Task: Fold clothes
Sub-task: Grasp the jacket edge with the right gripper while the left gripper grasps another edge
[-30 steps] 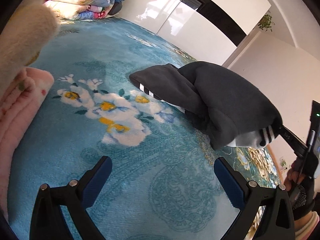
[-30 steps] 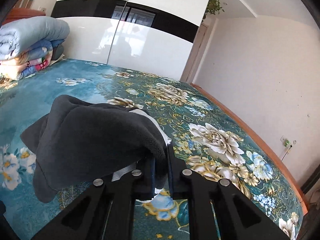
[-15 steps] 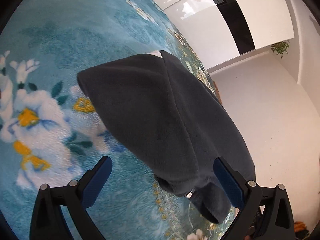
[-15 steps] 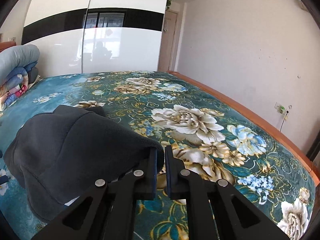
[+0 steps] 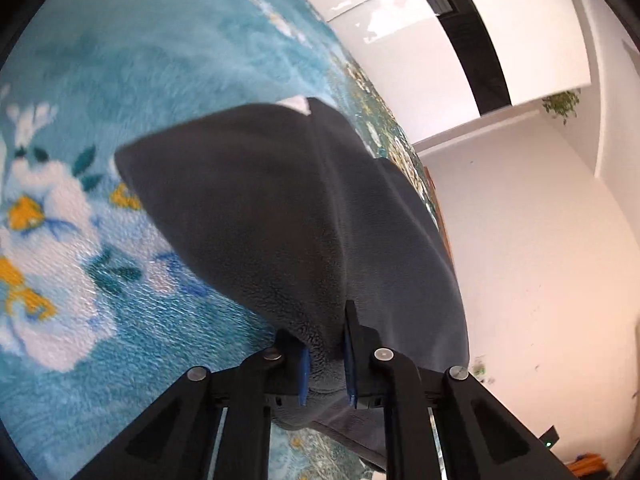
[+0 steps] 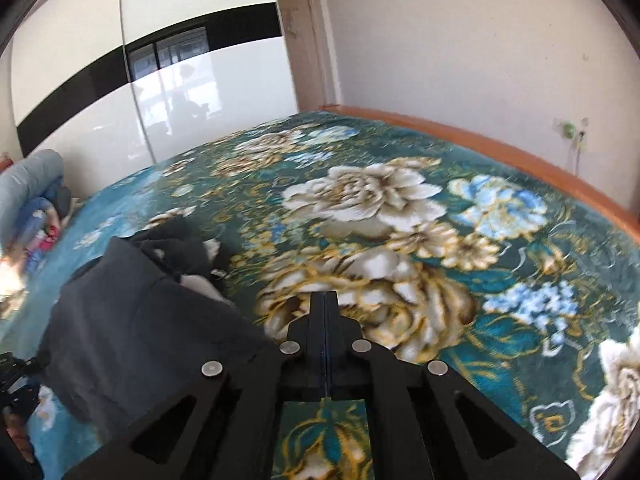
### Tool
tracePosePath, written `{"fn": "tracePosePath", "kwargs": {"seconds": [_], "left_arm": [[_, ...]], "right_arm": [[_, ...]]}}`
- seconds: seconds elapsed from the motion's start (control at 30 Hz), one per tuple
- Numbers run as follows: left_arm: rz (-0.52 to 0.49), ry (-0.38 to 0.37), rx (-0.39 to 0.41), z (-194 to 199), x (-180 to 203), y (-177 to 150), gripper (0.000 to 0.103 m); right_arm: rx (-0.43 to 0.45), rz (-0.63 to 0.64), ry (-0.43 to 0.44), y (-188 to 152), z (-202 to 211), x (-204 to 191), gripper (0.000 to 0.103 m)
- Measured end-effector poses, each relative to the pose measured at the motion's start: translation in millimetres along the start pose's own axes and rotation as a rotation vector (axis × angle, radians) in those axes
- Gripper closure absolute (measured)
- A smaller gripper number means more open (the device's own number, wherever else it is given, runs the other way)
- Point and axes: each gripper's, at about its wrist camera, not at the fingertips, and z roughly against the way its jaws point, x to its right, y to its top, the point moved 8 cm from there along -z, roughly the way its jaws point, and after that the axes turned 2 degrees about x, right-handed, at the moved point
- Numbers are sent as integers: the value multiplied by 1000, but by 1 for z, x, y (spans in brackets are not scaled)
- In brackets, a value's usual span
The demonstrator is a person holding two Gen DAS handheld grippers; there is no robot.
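Fleece folds hide the left hand-held gripper's (image 5: 325, 354) blue pads, which pinch a bunched edge of the dark grey garment (image 5: 256, 208); its lower hem is cut off behind the fingers. The right hand-held gripper (image 6: 325, 344) is closed on nothing, the garment (image 6: 132, 320) lying just left of it on the floral bed (image 6: 400, 200).

Left wrist view: looking close over the dark garment (image 5: 280, 216) towards the wardrobe (image 5: 420, 52).
Right wrist view: looking along the bedspread (image 6: 400, 208); both are sharing garment and wardrobe.
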Motion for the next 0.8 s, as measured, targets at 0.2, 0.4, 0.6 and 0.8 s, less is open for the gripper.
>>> {"fn": "tracePosePath", "kwargs": {"seconds": [0.2, 0.4, 0.6, 0.8], "left_arm": [[-34, 7, -10, 12, 6, 10, 89], [-9, 0, -36, -19, -13, 19, 89], [-6, 2, -32, -27, -24, 36, 89], [-43, 45, -10, -33, -23, 49, 89]], "right_arm": [[-133, 77, 149, -43, -13, -27, 98], [-129, 79, 162, -47, -36, -35, 54], [-101, 190, 96, -39, -58, -39, 54], [-9, 236, 118, -26, -53, -57, 70]]}}
